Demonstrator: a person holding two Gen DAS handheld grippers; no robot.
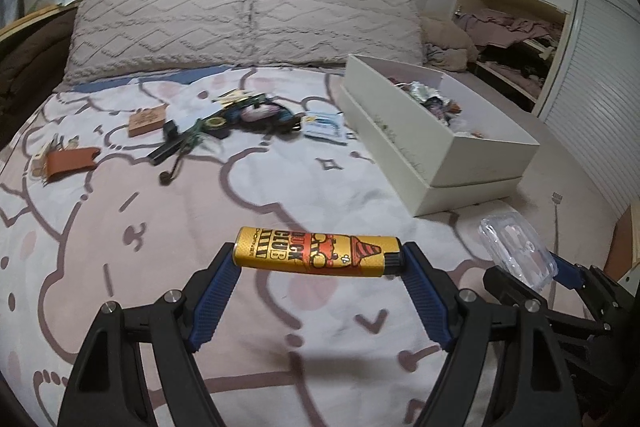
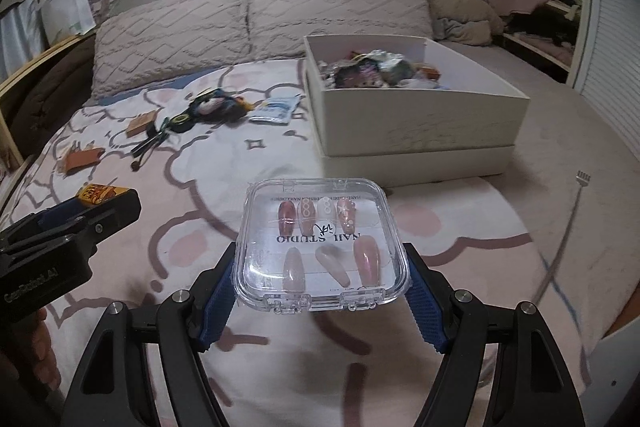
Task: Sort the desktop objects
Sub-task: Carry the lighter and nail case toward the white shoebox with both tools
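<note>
My left gripper is shut on a yellow and orange lighter, held lengthwise above the bedspread; it also shows in the right wrist view. My right gripper is shut on a clear plastic case of false nails, which also shows in the left wrist view. A white open box with several small items in it sits on the bed ahead to the right of both grippers.
Loose items lie on the bed at the far left: a brown leather key holder, a wooden block, a dark pile of cords and pouches, a blue-white packet. A metal back scratcher lies right. Pillows behind.
</note>
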